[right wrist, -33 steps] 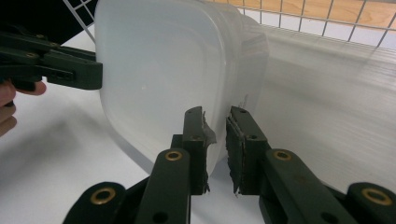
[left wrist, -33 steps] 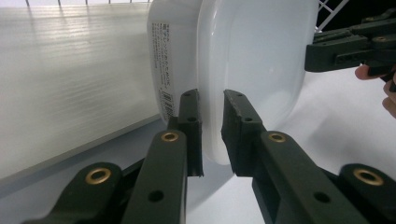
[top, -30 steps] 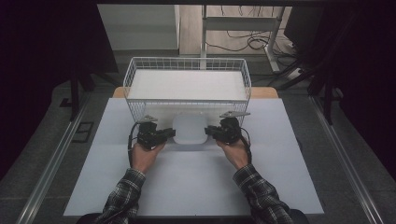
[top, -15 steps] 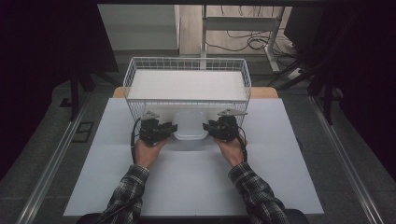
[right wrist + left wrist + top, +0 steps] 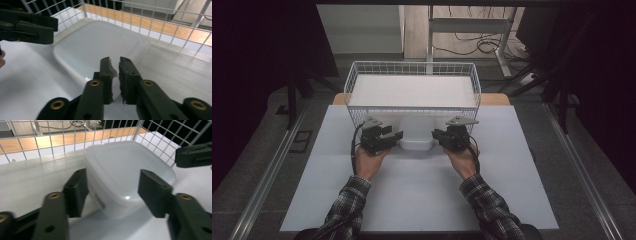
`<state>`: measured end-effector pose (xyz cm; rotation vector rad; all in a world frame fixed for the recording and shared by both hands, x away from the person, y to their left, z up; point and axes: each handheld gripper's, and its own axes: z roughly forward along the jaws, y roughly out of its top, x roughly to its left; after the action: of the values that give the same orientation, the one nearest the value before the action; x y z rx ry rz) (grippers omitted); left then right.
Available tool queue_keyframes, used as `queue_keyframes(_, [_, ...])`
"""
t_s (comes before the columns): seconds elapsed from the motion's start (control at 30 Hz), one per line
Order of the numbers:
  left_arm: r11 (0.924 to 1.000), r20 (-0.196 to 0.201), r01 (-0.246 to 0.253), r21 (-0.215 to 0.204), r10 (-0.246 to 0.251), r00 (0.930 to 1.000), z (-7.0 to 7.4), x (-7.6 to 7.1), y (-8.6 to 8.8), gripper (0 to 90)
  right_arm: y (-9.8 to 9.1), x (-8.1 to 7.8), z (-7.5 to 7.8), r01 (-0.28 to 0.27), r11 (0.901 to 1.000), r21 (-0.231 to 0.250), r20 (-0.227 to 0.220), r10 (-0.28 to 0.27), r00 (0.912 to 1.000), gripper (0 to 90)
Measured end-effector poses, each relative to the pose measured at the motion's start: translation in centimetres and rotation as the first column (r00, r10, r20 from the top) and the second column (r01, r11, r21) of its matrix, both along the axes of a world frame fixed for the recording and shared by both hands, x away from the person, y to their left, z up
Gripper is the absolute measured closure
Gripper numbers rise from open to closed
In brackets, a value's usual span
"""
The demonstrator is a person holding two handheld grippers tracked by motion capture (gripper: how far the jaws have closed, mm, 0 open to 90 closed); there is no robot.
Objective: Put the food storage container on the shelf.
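a person sits at a white table with a black two-jaw gripper in each hand. a translucent white plastic container with its lid on rests on the table, right against the front wall of a white wire basket that stands at the far side.

the left gripper sits just left of the container. its jaws have just been opening and now stand apart; in the left gripper view they straddle the container's near corner without pressing on it.

the right gripper sits just right of the container. its jaws have just been closing, and in the right gripper view they stand almost together, pinching the thin edge of the container's rim. both forearms wear plaid sleeves and come in from the bottom of the high view.
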<state>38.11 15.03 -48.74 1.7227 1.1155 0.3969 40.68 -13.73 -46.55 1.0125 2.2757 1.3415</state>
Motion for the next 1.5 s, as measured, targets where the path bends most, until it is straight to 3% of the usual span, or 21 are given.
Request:
queue_keyframes(0.03, [0.9999, 0.007, 0.007, 0.008, -0.007, 1.0000, 0.0, -0.4, 0.0, 37.0, 0.0, 0.0, 0.0, 0.000, 1.0000, 0.000, 0.000, 0.000, 1.0000, 84.3])
queue_keyframes(0.07, [0.9993, 0.011, 0.029, 0.022, -0.029, 0.9995, -0.1, -1.2, 0.1, 31.5, -0.1, -0.6, 0.0, -0.031, 0.9995, -0.009, -0.002, 0.031, 0.9995, 87.3])
queue_keyframes(0.2, [0.9971, 0.000, 0.065, 0.041, -0.065, 0.9979, -0.4, -2.4, 0.3, 20.5, -0.1, -1.7, -0.1, -0.074, 0.9969, -0.025, -0.007, 0.074, 0.9972, 89.0])
queue_keyframes(0.23, [0.9961, 0.002, 0.071, 0.054, -0.071, 0.9975, -0.5, -2.9, 0.3, 13.8, 0.0, -2.3, -0.5, -0.097, 0.9948, -0.032, -0.013, 0.096, 0.9953, 89.2])
queue_keyframes(0.33, [0.9933, -0.002, 0.092, 0.070, -0.092, 0.9957, -0.9, -4.5, 0.4, 8.4, 0.4, -2.7, -0.9, -0.116, 0.9924, -0.041, -0.025, 0.115, 0.9931, 89.2])
queue_keyframes(0.37, [0.9896, -0.007, 0.109, 0.094, -0.109, 0.9940, -1.2, -5.4, 0.4, 4.6, 0.9, -2.9, -1.5, -0.134, 0.9892, -0.059, -0.029, 0.133, 0.9907, 89.3])
queue_keyframes(0.4, [0.9896, -0.007, 0.109, 0.094, -0.109, 0.9940, -1.2, -5.4, 0.4, 3.4, 0.9, -2.9, -1.5, -0.134, 0.9892, -0.059, -0.029, 0.133, 0.9907, 89.3])
queue_keyframes(0.47, [0.9871, 0.017, 0.114, 0.112, -0.117, 0.9930, -1.4, -6.9, 0.7, 2.1, 1.9, -3.2, -2.2, -0.153, 0.9846, -0.085, -0.037, 0.150, 0.9880, 89.2])
queue_keyframes(0.6, [0.9880, 0.033, 0.118, 0.099, -0.122, 0.9920, -1.9, -8.5, 1.4, 1.4, 2.7, -3.1, -2.6, -0.163, 0.9820, -0.096, -0.041, 0.159, 0.9864, 89.2])
queue_keyframes(0.7, [0.9866, 0.035, 0.107, 0.123, -0.112, 0.9931, -2.5, -10.3, 2.1, 1.0, 3.4, -2.5, -3.1, -0.154, 0.9828, -0.102, -0.046, 0.150, 0.9876, 89.2])
queue_keyframes(1.03, [0.9909, 0.030, 0.077, 0.111, -0.080, 0.9963, -3.2, -12.4, 3.6, 1.5, 4.6, -1.1, -3.5, -0.134, 0.9840, -0.117, -0.036, 0.130, 0.9908, 89.3])
queue_keyframes(1.5, [0.9892, 0.026, 0.082, 0.122, -0.085, 0.9960, -3.6, -12.3, 3.4, 1.7, 5.4, 1.1, -3.3, -0.105, 0.9855, -0.133, -0.011, 0.104, 0.9945, 89.3])
